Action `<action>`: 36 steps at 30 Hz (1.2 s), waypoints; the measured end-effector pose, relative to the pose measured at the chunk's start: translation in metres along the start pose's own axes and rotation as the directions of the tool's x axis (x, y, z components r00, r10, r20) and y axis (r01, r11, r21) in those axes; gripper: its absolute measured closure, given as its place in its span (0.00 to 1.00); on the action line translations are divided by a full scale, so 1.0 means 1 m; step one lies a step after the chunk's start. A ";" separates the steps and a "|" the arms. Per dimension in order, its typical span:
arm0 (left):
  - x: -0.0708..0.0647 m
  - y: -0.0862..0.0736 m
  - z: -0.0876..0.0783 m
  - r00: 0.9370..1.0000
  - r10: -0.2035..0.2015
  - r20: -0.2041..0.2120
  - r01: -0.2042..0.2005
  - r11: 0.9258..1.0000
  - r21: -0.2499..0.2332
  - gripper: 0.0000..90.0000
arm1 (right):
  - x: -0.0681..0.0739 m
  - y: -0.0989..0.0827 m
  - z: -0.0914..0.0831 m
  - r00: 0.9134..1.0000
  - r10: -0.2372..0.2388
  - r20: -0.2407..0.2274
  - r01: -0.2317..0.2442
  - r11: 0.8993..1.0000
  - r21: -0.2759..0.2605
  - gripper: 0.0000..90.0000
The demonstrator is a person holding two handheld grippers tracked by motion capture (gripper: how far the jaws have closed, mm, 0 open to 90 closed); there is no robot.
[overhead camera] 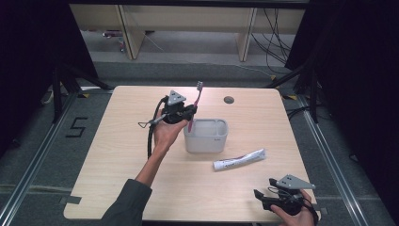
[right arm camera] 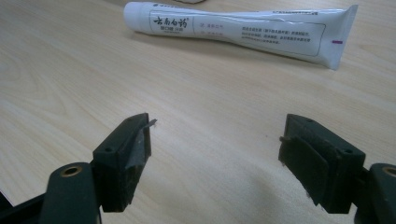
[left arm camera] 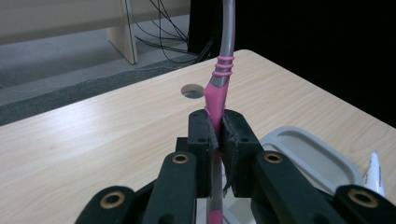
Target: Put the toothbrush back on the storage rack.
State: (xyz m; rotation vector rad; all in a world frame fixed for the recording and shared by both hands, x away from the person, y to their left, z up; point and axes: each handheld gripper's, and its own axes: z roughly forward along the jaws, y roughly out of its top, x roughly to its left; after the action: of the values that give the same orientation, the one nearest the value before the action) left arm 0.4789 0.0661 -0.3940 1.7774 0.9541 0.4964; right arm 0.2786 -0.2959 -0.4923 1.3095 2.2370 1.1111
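Note:
A pink and grey toothbrush (overhead camera: 195, 104) stands nearly upright, head up, over the left end of a grey holder cup (overhead camera: 207, 135). My left gripper (overhead camera: 190, 113) is shut on its handle, and the pink handle (left arm camera: 215, 100) rises from between the closed jaws in the left gripper view. A white toothpaste tube (overhead camera: 239, 159) lies flat on the table to the right of the cup. My right gripper (overhead camera: 263, 195) rests near the table's front right corner, open, with nothing between its fingers. The tube (right arm camera: 243, 30) lies ahead of those jaws in the right gripper view.
The light wooden table (overhead camera: 117, 155) has a round cable hole (overhead camera: 229, 100) near its back edge. Black curtains hang on both sides. Cables and desk legs stand on the floor behind the table.

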 end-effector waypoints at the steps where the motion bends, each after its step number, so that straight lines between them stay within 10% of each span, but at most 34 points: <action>1: 0.001 -0.002 0.001 1.000 -0.003 -0.001 0.003 1.000 0.000 0.91 | 0.000 0.000 0.000 1.000 -0.005 0.001 0.005 1.000 -0.002 0.28; 36: -0.001 -0.025 -0.002 1.000 0.017 0.018 -0.018 0.996 0.084 0.85 | -0.003 0.000 0.001 0.999 -0.042 0.020 0.042 0.999 -0.006 0.27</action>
State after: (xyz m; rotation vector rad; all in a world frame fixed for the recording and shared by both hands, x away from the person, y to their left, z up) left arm 0.4676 0.0711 -0.4157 1.8638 0.9602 0.4570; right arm 0.2805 -0.2975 -0.4934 1.2600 2.2342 1.0854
